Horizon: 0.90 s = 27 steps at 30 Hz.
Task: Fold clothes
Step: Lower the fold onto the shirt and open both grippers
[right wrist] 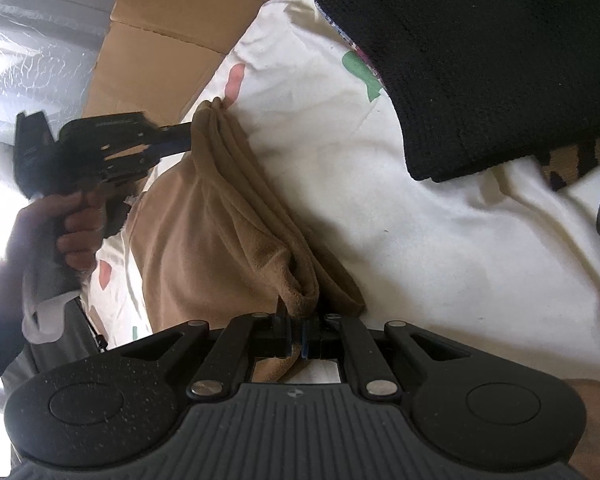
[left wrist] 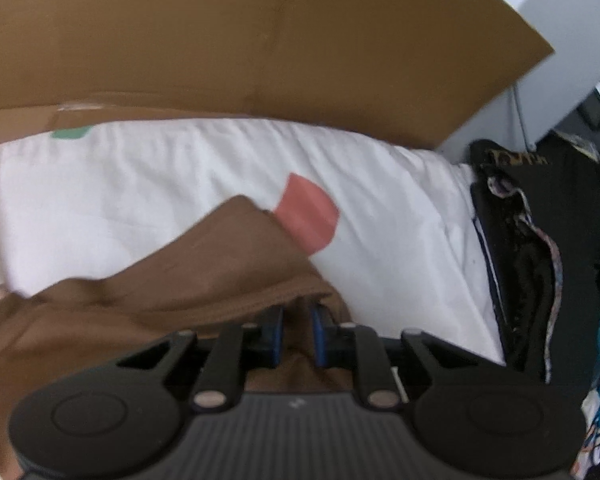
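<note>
Left wrist view: left claw [left wrist: 296, 330] at lower centre of the frame, jaws a narrow gap apart with the hem of the brown garment [left wrist: 188, 272] bunched between them; whether the pads actually press the fabric cannot be told from here. The garment spreads from lower left toward frame centre over a white sheet [left wrist: 148, 196] with a pink patch [left wrist: 308, 216]. A cardboard panel [left wrist: 260, 40] fills the upper frame. Dark clothes [left wrist: 520, 248] lie at right.

Right wrist view: right claw [right wrist: 298, 338] at lower centre, jaws together and clamped on a corner of the same garment [right wrist: 220, 220]. The fabric runs in folds from there up to the left claw [right wrist: 184, 136] at upper left, gripped by a person's hand [right wrist: 72, 224], with the cloth gathered at its tips. A black knit item [right wrist: 480, 60] lies on the sheet [right wrist: 440, 240] at upper right.
</note>
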Each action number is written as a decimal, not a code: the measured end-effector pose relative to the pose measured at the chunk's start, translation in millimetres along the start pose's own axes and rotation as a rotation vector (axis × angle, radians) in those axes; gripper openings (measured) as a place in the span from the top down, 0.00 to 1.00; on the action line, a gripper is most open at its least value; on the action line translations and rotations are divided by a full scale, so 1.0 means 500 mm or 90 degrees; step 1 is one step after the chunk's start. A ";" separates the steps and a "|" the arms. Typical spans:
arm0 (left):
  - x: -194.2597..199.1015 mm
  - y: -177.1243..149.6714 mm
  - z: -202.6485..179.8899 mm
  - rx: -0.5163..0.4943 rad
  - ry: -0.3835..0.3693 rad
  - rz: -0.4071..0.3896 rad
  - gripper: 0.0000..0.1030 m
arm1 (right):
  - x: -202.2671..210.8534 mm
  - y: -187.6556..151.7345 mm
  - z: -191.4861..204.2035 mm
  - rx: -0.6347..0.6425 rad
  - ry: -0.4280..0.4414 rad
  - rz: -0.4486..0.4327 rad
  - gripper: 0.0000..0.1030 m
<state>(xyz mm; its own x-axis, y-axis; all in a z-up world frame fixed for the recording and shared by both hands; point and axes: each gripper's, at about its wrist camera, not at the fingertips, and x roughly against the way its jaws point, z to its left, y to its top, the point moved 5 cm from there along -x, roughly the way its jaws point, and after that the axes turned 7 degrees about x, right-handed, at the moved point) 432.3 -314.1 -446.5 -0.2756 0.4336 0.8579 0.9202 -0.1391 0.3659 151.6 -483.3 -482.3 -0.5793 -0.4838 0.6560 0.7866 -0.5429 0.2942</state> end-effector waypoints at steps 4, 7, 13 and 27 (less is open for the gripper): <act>-0.044 0.011 0.004 0.012 -0.013 -0.002 0.88 | 0.001 -0.002 0.001 0.004 -0.012 0.001 1.00; -0.050 0.017 0.005 0.006 -0.025 -0.002 0.88 | 0.005 0.002 -0.001 0.011 -0.021 0.007 1.00; -0.001 0.040 0.026 -0.006 -0.038 -0.005 0.87 | 0.021 0.000 0.002 0.012 -0.022 0.033 0.97; -0.029 0.064 0.092 -0.018 0.017 0.020 0.87 | 0.073 0.038 -0.006 0.036 -0.072 -0.001 0.71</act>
<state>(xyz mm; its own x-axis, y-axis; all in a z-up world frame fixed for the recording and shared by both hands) 478.7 -283.9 -463.7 -0.2547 0.4050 0.8781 0.9201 -0.1778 0.3489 144.7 -513.2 -455.0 -0.5556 -0.4010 0.7284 0.7980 -0.5031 0.3317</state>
